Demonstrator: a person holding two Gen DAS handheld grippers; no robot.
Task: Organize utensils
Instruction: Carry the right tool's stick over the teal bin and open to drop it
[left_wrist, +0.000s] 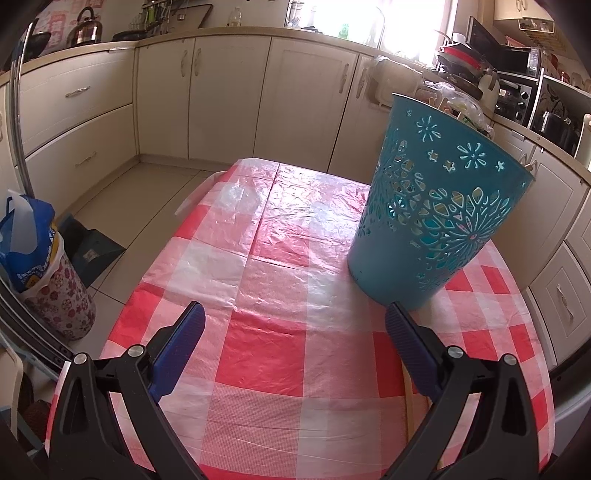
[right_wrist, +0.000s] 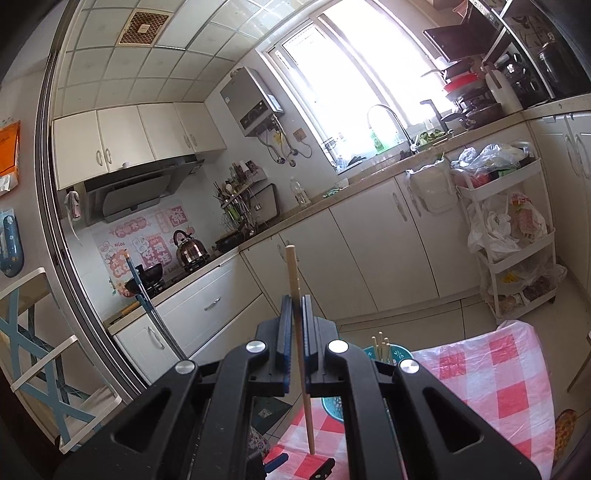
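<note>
One chopstick (right_wrist: 297, 291): pale wood, slim and straight, standing nearly upright; its squared top rises above the finger pads and its lower tip hangs over the checked cloth.
Left gripper (left_wrist: 293, 317): spread wide, nothing between its blue ribbed pads, hovering over the table (left_wrist: 266, 362), which wears a red-and-white checked plastic cloth.
Basket (left_wrist: 437, 218): teal plastic, tapering to a narrower base, with cut-out flowers and stars in its wall; it stands on the cloth ahead and to the right of the left gripper, its base just beyond the right finger.
Right gripper (right_wrist: 295, 301): clamped on the chopstick, gripping it along the middle of the shaft.
Chopsticks in basket (right_wrist: 382, 347): several pale tips poke above the teal rim, just right of and below the right gripper's fingers.
</note>
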